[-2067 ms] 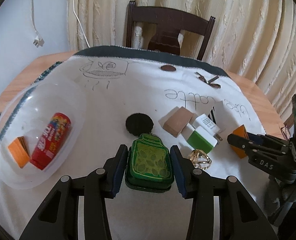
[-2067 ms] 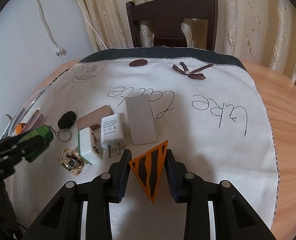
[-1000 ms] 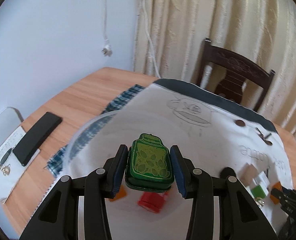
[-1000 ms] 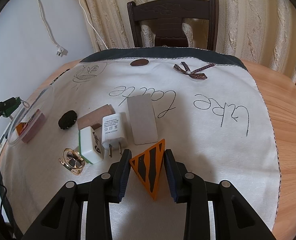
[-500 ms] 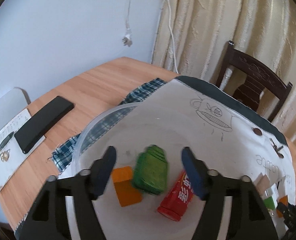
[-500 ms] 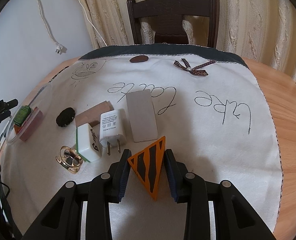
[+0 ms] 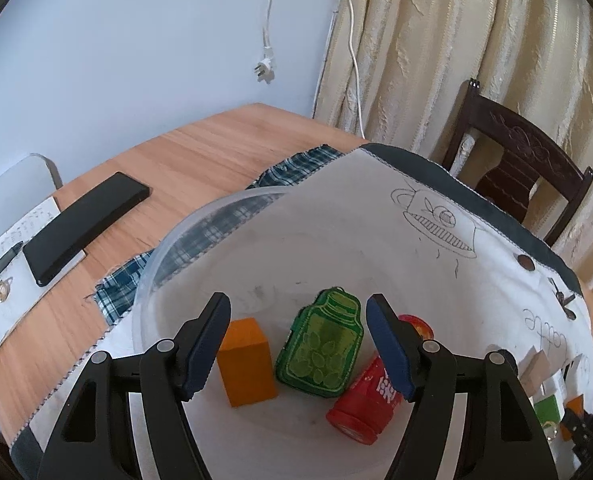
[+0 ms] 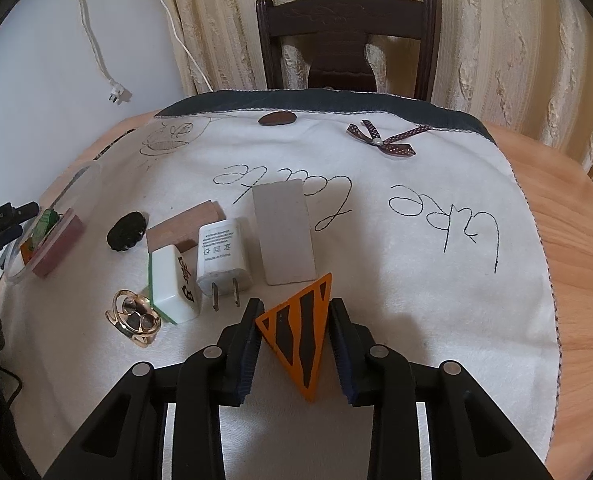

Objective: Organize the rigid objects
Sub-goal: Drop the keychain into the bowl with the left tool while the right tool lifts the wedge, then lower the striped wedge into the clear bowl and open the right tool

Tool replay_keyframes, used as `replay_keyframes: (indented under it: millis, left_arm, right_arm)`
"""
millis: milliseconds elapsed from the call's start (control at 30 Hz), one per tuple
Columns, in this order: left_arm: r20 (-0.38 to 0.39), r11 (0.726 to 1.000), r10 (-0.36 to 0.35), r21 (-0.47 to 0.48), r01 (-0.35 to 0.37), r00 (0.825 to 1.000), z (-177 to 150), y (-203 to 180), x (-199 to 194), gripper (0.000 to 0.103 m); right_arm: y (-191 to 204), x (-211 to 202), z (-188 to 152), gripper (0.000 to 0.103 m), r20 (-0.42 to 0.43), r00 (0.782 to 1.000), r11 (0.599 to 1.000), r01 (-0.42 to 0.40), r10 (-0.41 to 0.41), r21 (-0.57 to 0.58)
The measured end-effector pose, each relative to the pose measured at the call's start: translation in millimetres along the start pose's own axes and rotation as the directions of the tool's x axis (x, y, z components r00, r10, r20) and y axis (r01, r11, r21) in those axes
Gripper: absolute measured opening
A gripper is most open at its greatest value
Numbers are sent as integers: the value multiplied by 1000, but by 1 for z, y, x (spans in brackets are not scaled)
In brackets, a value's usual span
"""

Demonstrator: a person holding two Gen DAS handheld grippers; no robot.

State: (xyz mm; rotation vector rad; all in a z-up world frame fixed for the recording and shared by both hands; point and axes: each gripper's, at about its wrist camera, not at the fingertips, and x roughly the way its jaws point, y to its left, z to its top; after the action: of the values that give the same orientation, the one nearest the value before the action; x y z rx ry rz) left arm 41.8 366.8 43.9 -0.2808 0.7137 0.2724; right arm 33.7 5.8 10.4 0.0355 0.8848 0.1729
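Note:
My left gripper hangs open above a clear plastic bowl. In the bowl lie a green jar-shaped tin, an orange block and a red tube. My right gripper is shut on an orange triangle with black stripes, low over the white cloth. Ahead of it on the cloth lie a grey card, a white charger, a green-and-white tile, a wooden block, a black disc and a gold ring.
A black phone lies on a notepad with a pen at the table's left. A dark wooden chair stands behind the table, with curtains and a hanging white cable. The bowl sits at the cloth's far left in the right wrist view.
My left gripper carried the green tin from the cloth to the bowl, opened and let it drop between the orange block and the red tube. The right gripper kept still, holding the triangle.

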Motion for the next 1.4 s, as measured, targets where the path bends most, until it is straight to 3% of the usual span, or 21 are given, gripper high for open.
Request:
replay_keyframes:
  millis: [300, 567, 1133, 1400]
  left_arm:
    - [-2, 1000, -12, -13, 12, 1000, -4, 2, 3, 76]
    - [-1, 999, -29, -28, 29, 1000, -6, 5, 4, 76]
    - [17, 996, -60, -61, 61, 998, -9, 10, 2, 76]
    - [32, 996, -24, -91, 27, 999, -10, 16, 1, 76]
  right_arm:
    - [1, -12, 9, 31, 22, 1000, 999, -8, 7, 37]
    - [27, -20, 25, 31, 48, 998, 999, -35, 36, -18]
    - [144, -14, 69, 31, 47, 974, 955, -207, 222, -213]
    - [189, 6, 88, 31, 21, 952, 928, -292, 305, -232]
